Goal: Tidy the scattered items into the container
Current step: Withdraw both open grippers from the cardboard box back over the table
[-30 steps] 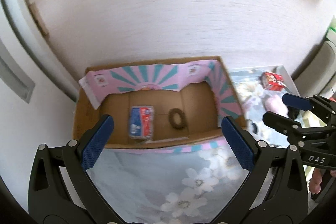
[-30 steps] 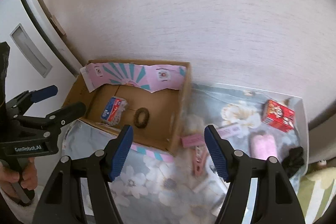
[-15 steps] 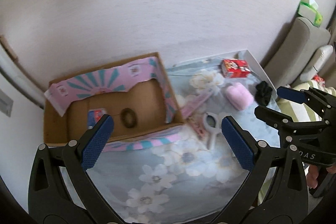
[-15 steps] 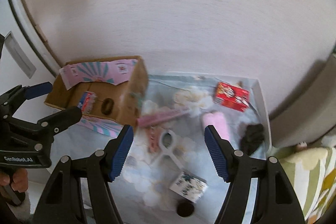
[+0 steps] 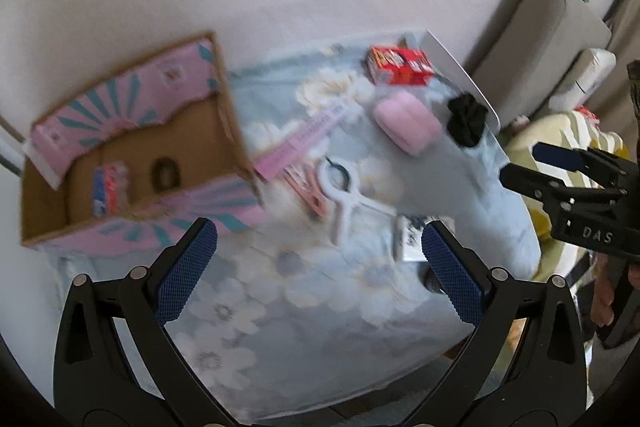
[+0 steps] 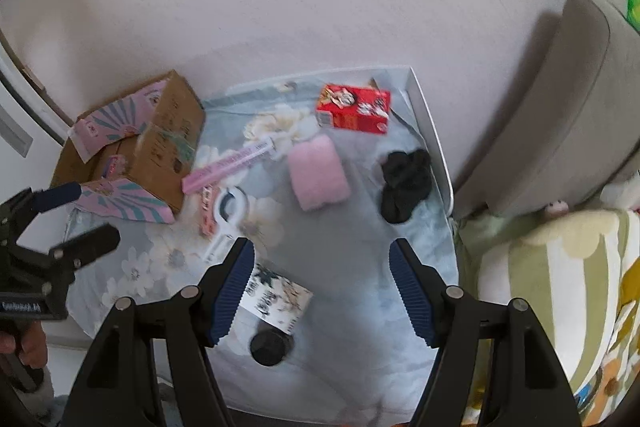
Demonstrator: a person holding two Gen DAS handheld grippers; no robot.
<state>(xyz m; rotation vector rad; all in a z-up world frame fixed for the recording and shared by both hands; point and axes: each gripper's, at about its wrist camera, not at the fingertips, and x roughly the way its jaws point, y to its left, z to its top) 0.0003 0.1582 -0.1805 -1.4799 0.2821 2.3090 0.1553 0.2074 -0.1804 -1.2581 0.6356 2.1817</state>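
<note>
An open cardboard box (image 5: 232, 115) (image 6: 168, 143) with pink and teal flaps stands at the table's left; a red-blue packet (image 5: 110, 189) and a dark ring (image 5: 164, 173) lie inside. Scattered on the floral cloth are a red carton (image 6: 354, 109), a pink pad (image 6: 318, 175), a black scrunchie (image 6: 404, 181), a pink strip (image 6: 228, 167), a white clip (image 6: 228, 217), a flowered packet (image 6: 276, 299) and a black cap (image 6: 270, 347). My left gripper (image 5: 316, 257) hovers open over the cloth, nothing between its fingers. My right gripper (image 6: 322, 289) is open above the table's near right part, empty.
A grey sofa back (image 6: 560, 99) and a striped, flowered cushion (image 6: 560, 287) lie right of the table. A white wall rises behind. The table's white rim (image 6: 430, 131) shows at the far right. A hand (image 6: 20, 343) holds the left tool.
Both grippers have swept to the right, away from the box and lower over the cloth. The box now sits at the left of both views and the scattered items have come into view.
</note>
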